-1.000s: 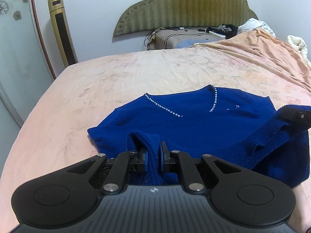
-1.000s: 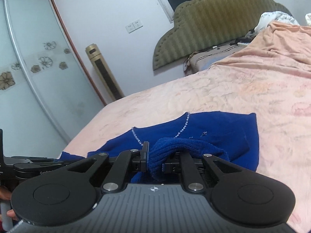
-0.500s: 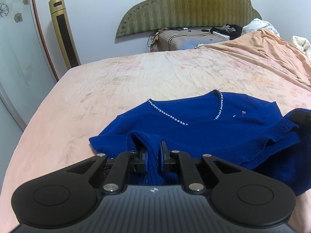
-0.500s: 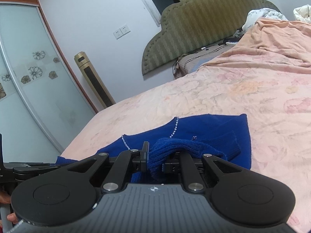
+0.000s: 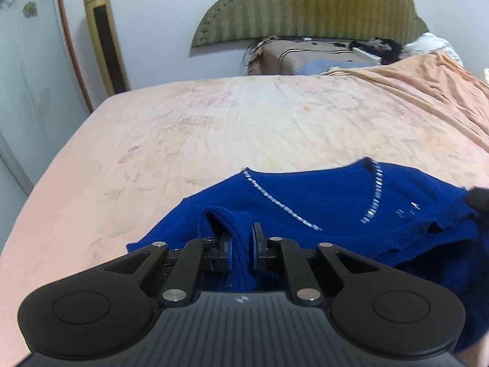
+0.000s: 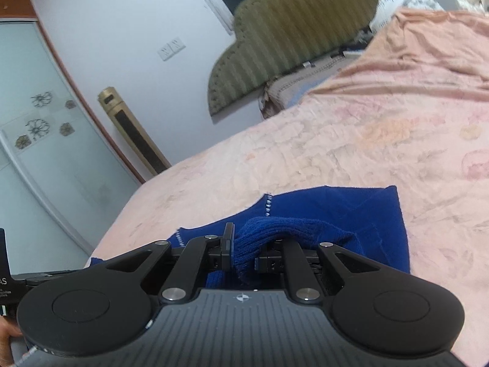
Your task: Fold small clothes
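Note:
A small blue knit sweater (image 5: 321, 202) with a sparkly V-neckline (image 5: 374, 195) lies on the pink bed (image 5: 229, 128), its near hem lifted and folded toward the neckline. My left gripper (image 5: 241, 244) is shut on a ribbed fold of the sweater's hem at the near left. My right gripper (image 6: 244, 249) is shut on a bunched ribbed piece of the same sweater (image 6: 336, 211), which drapes over its right finger. The right gripper's tip shows at the right edge of the left wrist view (image 5: 479, 198). The lower part of the sweater is hidden behind the gripper bodies.
An olive padded headboard (image 5: 308, 9) and a cluttered bedside box (image 5: 308, 58) stand at the far end. An orange blanket (image 5: 428, 82) is heaped at the far right. A gold tower fan (image 5: 105, 36) and a glass sliding door (image 6: 36, 159) stand to the left.
Both grippers have carried the held hem forward toward the neckline, so the sweater looks nearer and shorter. Both stayed shut on the fabric.

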The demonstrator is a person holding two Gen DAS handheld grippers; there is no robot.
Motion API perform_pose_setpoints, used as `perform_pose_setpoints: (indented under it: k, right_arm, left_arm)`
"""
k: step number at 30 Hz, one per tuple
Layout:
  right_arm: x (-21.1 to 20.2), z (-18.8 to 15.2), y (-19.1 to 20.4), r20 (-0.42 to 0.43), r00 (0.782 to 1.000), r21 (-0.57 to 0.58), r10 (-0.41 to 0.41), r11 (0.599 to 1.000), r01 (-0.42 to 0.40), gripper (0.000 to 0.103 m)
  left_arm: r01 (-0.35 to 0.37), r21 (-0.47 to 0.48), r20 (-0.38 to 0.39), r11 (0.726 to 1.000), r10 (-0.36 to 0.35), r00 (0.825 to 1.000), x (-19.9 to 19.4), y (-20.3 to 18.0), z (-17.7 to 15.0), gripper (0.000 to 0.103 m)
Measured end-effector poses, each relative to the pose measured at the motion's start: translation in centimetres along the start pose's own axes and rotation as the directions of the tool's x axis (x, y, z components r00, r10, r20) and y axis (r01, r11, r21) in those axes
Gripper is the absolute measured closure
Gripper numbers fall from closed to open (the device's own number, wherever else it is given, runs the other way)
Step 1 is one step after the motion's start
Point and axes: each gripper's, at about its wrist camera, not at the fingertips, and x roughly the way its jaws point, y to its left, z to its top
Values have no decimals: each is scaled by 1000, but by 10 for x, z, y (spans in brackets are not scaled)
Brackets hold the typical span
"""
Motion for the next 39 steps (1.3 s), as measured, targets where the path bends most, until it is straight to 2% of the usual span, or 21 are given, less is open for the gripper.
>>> perform_pose_setpoints:
  k: [5,8,11,12,14,17,19,22,24,26,28,30,32,34,35,36,39]
  right_arm:
    - [33,9,-11,-57,998,9,-21,1000,21,88]
    - [58,17,-16,-92,995,1,-36,999,36,82]
    - [77,25,-35,-102,993,85,-63,994,71,53]
    - [78,27,-41,-89,994,117,-68,990,78,49]
    - [78,29,-48,-71,994,141,-81,986,90,49]
    - [68,28,-46,-32,995,121,-91,988,94,49]
    - [65,24,-40,-27,998,77,-62,995,64,48]
    - [75,17,-31,-102,995,11,6,1000,-5,41]
    - [87,11,-28,-170,985,-15,30,999,-33,38]
    - [94,9,-30,-170,984,-49,-44,998,36,38]
    - [94,11,-36,-120,983,-48,-142,989,137,38]
    - [88,15,-39,-92,988,-23,-128,992,126,37]
    - [83,15,-31,-82,993,-56,-90,995,86,36]
    - [87,15,-21,-88,993,-100,-73,993,64,33]
    - [88,14,-19,-95,993,-108,-63,993,53,33]
    - [91,13,-15,-107,993,-112,-51,993,38,32]
    - [100,6,-12,-135,990,-109,-49,993,35,32]
  left_arm:
    - [18,-50,-32,999,-19,999,30,7,9,92]
    - [48,-131,-17,990,-50,999,47,14,11,90]
    - [78,-230,-65,970,-95,993,64,25,14,89]
    - [100,-263,-80,960,-125,989,68,31,15,86]
    - [126,-308,-84,943,-159,984,71,40,14,84]
    - [99,-316,-70,944,-127,989,65,51,14,83]
    - [64,-325,-43,943,-82,996,57,59,16,80]
    - [9,-337,2,942,-9,1000,45,70,18,70]
    - [-40,-322,12,946,46,999,39,75,22,55]
    - [-93,-282,31,955,106,994,32,75,21,42]
    - [-106,-194,50,975,118,992,25,68,18,39]
    - [-69,-49,63,996,72,995,19,57,10,39]
    - [-7,91,76,996,0,997,12,43,-1,39]
    - [26,238,90,971,-49,995,6,23,-13,39]
    - [25,318,102,948,-61,993,5,11,-19,36]
    - [1,382,126,924,-53,991,6,-1,-25,31]
    - [-123,493,187,861,33,982,24,-28,-31,30]
